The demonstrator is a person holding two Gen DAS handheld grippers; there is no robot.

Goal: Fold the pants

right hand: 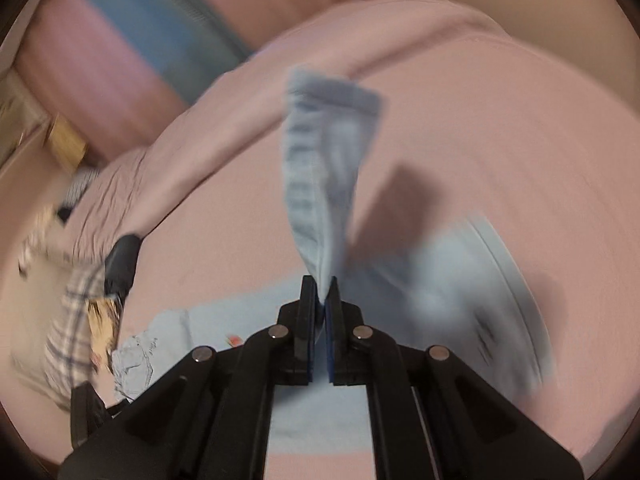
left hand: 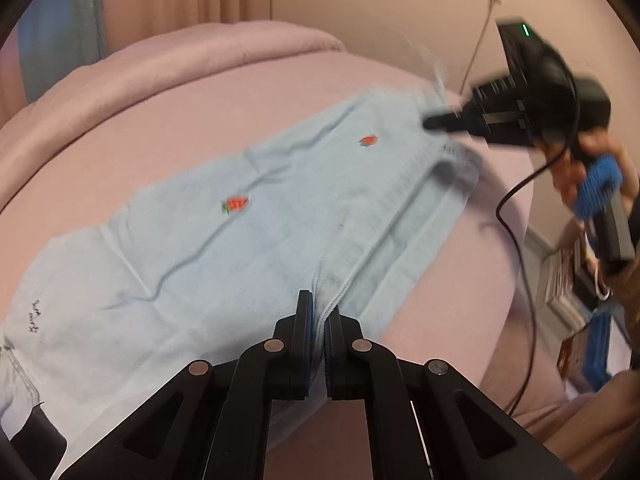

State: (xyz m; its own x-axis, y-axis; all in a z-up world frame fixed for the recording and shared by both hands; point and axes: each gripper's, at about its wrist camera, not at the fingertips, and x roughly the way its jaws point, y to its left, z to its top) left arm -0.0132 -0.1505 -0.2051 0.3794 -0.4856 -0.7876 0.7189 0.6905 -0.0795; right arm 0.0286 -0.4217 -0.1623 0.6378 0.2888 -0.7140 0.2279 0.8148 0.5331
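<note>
Light blue pants [left hand: 224,240] with small red strawberry patches lie spread along a pink bed [left hand: 168,92]. My left gripper [left hand: 318,312] is shut on a bunched seam at the near edge of the pants. In the left wrist view my right gripper [left hand: 430,123] hovers over the far end of the pants, a hand around its blue grip. In the right wrist view my right gripper [right hand: 323,286] is shut on a hem of the pants [right hand: 320,184], which stands up blurred from between the pads. More blue cloth [right hand: 460,280] lies below on the bed.
A black cable [left hand: 516,240] trails from the right gripper over the bed's right side. A folded pink quilt [left hand: 224,48] lies along the back. A person's plaid sleeve [right hand: 76,312] shows at the left of the right wrist view. Floor clutter [left hand: 568,272] sits past the bed's right edge.
</note>
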